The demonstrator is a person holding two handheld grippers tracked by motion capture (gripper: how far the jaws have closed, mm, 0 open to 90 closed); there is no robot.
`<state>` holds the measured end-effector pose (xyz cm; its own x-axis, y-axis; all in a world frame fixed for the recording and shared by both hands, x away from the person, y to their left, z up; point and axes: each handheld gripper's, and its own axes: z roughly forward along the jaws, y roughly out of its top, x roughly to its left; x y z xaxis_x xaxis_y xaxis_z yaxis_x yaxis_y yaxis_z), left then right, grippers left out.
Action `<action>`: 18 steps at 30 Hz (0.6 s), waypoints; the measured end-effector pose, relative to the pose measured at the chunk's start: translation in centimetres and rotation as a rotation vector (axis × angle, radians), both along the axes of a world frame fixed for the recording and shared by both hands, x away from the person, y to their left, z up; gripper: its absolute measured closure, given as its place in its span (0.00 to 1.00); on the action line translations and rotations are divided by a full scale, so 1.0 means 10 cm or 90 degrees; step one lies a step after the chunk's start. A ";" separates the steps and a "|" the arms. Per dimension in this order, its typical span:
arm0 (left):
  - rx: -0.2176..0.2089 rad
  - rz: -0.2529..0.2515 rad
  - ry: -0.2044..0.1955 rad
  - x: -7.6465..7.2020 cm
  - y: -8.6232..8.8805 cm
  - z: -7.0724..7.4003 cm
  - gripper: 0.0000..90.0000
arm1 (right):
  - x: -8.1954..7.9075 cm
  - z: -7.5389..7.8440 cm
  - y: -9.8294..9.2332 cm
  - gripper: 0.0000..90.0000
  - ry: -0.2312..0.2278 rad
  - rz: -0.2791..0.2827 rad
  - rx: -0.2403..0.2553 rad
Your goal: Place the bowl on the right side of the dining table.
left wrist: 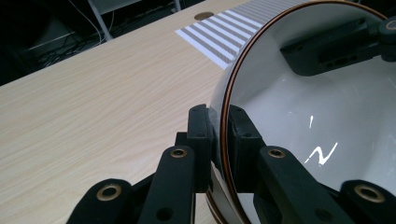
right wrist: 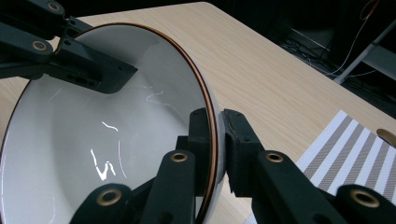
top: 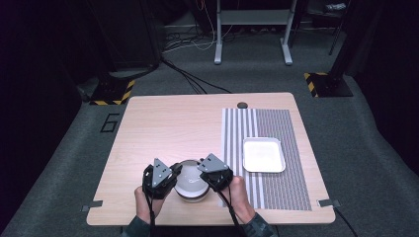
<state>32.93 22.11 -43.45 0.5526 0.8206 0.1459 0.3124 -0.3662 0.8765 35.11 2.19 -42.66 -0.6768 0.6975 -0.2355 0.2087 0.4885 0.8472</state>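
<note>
A white bowl (top: 191,186) with a thin brown rim is sitting on the table (top: 163,128) near the front edge, between the two hands. The left gripper (top: 174,170) is pinching the bowl's left rim: in the left gripper view the bowl (left wrist: 317,121) wall is standing between the two black pads, one pad lying inside the bowl and the other outside, both pressing on it. The right gripper (top: 201,165) is clamping the opposite rim in the same way; in the right gripper view the bowl (right wrist: 93,140) rim is running upright through the narrow gap of its jaws, with one pad against the white inside and the other against the outer wall. Each gripper view is also showing the other gripper's jaw reaching over the far rim. To the right, a white tray (top: 264,155) is lying on a striped mat (top: 267,187), well apart from the bowl.
</note>
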 end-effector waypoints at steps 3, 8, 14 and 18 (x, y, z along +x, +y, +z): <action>0.001 -0.004 -0.005 0.00 -0.02 0.03 0.90 | -0.01 0.03 -0.02 0.91 -0.007 0.000 0.001; -0.002 -0.010 -0.009 0.00 -0.04 0.08 0.90 | -0.02 0.07 -0.06 0.91 -0.017 -0.005 0.007; -0.002 -0.019 -0.016 0.01 -0.07 0.13 0.90 | -0.04 0.11 -0.10 0.91 -0.032 -0.009 0.010; -0.006 -0.022 -0.020 0.01 -0.11 0.16 0.90 | -0.05 0.13 -0.14 0.91 -0.038 -0.013 0.013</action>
<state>33.03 21.05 -41.82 0.5757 0.8027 0.1559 0.2713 -0.3674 0.8896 34.61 0.81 -41.35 -0.6478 0.7155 -0.2614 0.1663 0.4676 0.8681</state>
